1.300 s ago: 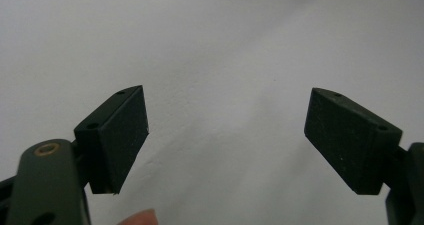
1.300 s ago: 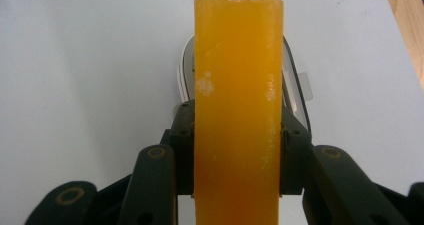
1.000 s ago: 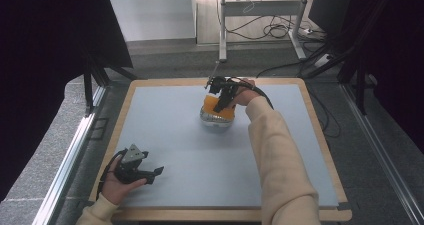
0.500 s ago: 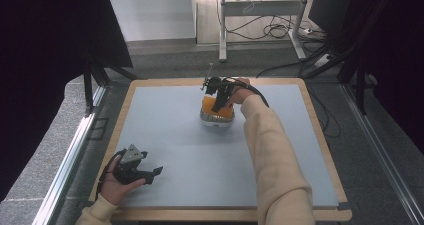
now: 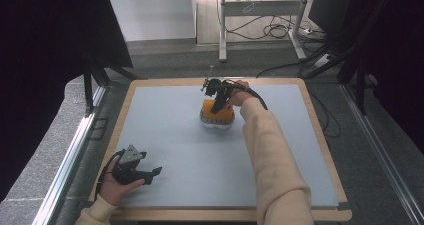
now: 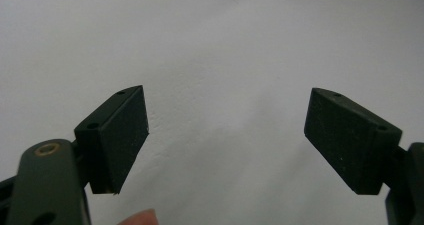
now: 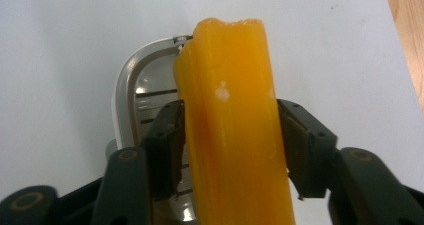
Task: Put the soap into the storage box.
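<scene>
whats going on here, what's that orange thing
A person works at a table with a gripper in each hand. The right gripper is at the far middle of the table, its jaws on either side of an orange block that sits over a white and metal dish. Those jaws have just been opening, so the block looks freshly let go or about to be. The left gripper rests open near the front left corner, holding nothing.

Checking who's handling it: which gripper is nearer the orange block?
Right. The right gripper has the orange block between its jaws; the left gripper sits far off at the table's near-left corner.
</scene>
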A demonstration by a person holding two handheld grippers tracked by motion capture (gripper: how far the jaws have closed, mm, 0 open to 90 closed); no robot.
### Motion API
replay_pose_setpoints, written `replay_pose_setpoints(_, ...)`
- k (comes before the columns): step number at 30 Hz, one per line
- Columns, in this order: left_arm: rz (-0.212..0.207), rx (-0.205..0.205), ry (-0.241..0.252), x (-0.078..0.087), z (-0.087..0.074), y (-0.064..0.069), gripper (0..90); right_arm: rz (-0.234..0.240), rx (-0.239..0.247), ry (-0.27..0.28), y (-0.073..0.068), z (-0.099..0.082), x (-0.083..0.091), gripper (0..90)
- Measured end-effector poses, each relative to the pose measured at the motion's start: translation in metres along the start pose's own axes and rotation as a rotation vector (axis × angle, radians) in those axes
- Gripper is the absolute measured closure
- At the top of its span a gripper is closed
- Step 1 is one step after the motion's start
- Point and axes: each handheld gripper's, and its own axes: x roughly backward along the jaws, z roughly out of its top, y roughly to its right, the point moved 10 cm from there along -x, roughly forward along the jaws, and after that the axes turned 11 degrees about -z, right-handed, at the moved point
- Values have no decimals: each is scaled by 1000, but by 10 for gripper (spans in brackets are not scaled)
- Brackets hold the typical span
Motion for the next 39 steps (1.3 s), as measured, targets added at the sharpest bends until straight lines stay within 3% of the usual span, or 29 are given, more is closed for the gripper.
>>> replay_pose_setpoints(1, 1, 1, 1, 0, 0, 0, 181, -6, -11, 4, 1, 0, 0, 410)
replay_pose_setpoints(6, 2, 4, 2, 1, 0, -1, 181, -88, -168, 19, 13, -1, 5, 335)
replay_pose_setpoints(15, 1, 7, 6, 1, 1, -1, 181, -96, -223, 50, 11, -5, 19, 313)
replay_pose_setpoints(25, 3, 2, 5, 1, 1, 0, 180, -125, -322, 125, 2, -16, 42, 296)
replay_pose_setpoints(34, 4, 6, 10, 1, 2, 1, 181, -147, -363, 197, -20, -35, 57, 288)
replay_pose_setpoints(39, 3, 7, 14, 1, 2, 1, 181, -156, -383, 223, -36, -55, 63, 281)
